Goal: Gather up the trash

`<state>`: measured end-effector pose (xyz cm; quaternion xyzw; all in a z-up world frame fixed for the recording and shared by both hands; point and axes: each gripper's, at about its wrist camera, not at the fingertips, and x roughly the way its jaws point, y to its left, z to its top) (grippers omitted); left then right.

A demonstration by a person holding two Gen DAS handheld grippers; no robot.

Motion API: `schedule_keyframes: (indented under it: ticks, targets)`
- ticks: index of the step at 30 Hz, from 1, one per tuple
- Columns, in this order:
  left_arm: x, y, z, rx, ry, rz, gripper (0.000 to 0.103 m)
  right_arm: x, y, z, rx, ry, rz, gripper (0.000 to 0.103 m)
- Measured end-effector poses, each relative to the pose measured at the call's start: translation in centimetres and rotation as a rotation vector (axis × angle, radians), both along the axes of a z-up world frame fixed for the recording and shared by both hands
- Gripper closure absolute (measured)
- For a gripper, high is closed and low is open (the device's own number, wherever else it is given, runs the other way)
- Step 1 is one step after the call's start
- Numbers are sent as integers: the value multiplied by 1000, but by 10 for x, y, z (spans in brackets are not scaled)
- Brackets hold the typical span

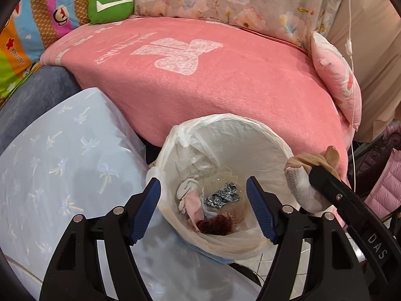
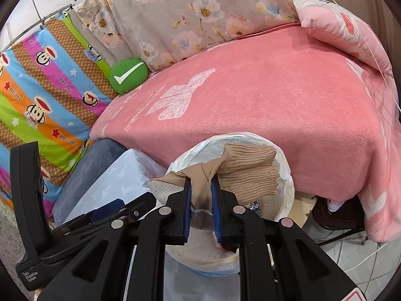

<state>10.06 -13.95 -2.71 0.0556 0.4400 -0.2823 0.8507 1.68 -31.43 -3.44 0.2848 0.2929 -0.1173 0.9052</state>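
Note:
A bin lined with a white plastic bag (image 1: 253, 140) stands against the pink-covered seat. At its bottom lie a black-and-white patterned scrap (image 1: 221, 197), a pink-and-white piece (image 1: 189, 198) and a dark red clump (image 1: 215, 225). My left gripper (image 1: 203, 183) hangs open directly over the bin's mouth, with nothing between its blue pads. My right gripper (image 2: 201, 183) is shut on a bundled beige sock (image 2: 250, 173) with a white part, held above the bin rim (image 2: 287, 175). In the left wrist view that sock (image 1: 300, 188) hangs at the bin's right edge.
A pink blanket (image 1: 200, 75) covers the seat behind the bin. A pale blue cushion (image 1: 62, 163) presses against the bin's left side. A green cushion (image 1: 111, 6), a pink pillow (image 1: 335, 75), a thin white cable (image 1: 352, 95) and a pink padded jacket (image 1: 383, 183) surround it.

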Motion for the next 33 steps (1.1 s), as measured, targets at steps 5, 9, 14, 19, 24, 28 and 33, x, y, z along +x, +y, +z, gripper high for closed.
schedule_keyframes:
  ticks: [5, 9, 14, 19, 24, 28, 33]
  targets:
    - [6, 14, -2, -3, -6, 47, 35, 13, 8, -2, -14, 5, 23, 83]
    - [9, 25, -5, 0, -4, 76, 35, 21, 16, 0, -33, 12, 40, 73]
    - [11, 38, -7, 1, 3, 110, 34, 24, 32, 8, -81, 30, 79, 59]
    - [5, 52, -3, 2, -14, 143, 28, 16, 44, 15, -117, 34, 104, 53]
    - [-2, 66, 3, 12, -48, 182, 20, 4, 57, 17, -184, 58, 125, 43]
    - [-11, 75, 5, 40, -82, 202, 17, -7, 72, 17, -269, 90, 141, 37]
    - [-22, 82, 5, 69, -109, 211, 17, -22, 84, 18, -317, 102, 145, 27]
